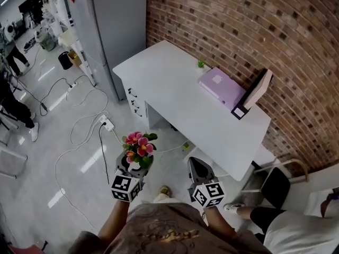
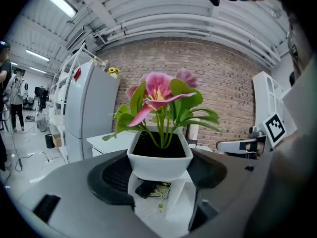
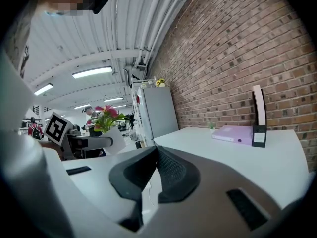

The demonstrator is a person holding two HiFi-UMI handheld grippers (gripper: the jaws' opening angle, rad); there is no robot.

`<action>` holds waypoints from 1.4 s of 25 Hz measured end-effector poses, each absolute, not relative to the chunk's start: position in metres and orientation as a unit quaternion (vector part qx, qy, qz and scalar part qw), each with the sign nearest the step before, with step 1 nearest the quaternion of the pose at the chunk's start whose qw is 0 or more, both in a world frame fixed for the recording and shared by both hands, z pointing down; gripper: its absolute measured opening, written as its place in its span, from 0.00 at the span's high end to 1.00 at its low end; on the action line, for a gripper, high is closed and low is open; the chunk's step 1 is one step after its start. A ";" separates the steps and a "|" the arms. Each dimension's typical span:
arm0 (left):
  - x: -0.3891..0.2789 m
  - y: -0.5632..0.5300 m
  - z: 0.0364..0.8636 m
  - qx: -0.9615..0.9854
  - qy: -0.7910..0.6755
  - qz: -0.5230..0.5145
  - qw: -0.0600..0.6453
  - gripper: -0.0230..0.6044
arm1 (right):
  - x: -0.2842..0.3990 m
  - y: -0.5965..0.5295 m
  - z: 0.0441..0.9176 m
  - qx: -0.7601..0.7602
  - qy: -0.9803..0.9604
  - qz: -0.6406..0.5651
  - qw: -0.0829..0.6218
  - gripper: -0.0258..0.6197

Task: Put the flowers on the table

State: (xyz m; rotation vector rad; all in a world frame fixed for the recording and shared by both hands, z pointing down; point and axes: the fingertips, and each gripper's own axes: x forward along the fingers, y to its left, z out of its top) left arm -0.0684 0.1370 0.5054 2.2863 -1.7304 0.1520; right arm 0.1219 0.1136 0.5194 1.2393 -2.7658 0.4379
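Note:
A small white pot with pink flowers and green leaves (image 1: 139,148) sits between the jaws of my left gripper (image 1: 131,168), which is shut on it. In the left gripper view the white pot (image 2: 159,158) is clamped between the two dark pads, the flowers (image 2: 159,91) rising upright above it. My right gripper (image 1: 199,172) is shut with nothing in it; its pads (image 3: 171,168) meet. The white table (image 1: 175,91) lies ahead and to the right, beyond both grippers. From the right gripper view the potted flowers (image 3: 103,118) show at the left.
On the table stand a purple box (image 1: 221,85), an upright pink-and-black holder (image 1: 254,93) and a tiny green plant (image 1: 201,64) by the brick wall. A grey cabinet (image 1: 114,20) flanks the table's far end. Cables and a power strip (image 1: 107,124) lie on the floor. A chair (image 1: 275,181) stands at the right.

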 end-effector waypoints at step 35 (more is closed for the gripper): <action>-0.145 -0.139 0.511 0.818 -0.554 0.075 0.133 0.40 | 0.022 -0.138 0.525 0.408 -0.899 0.155 0.036 0.96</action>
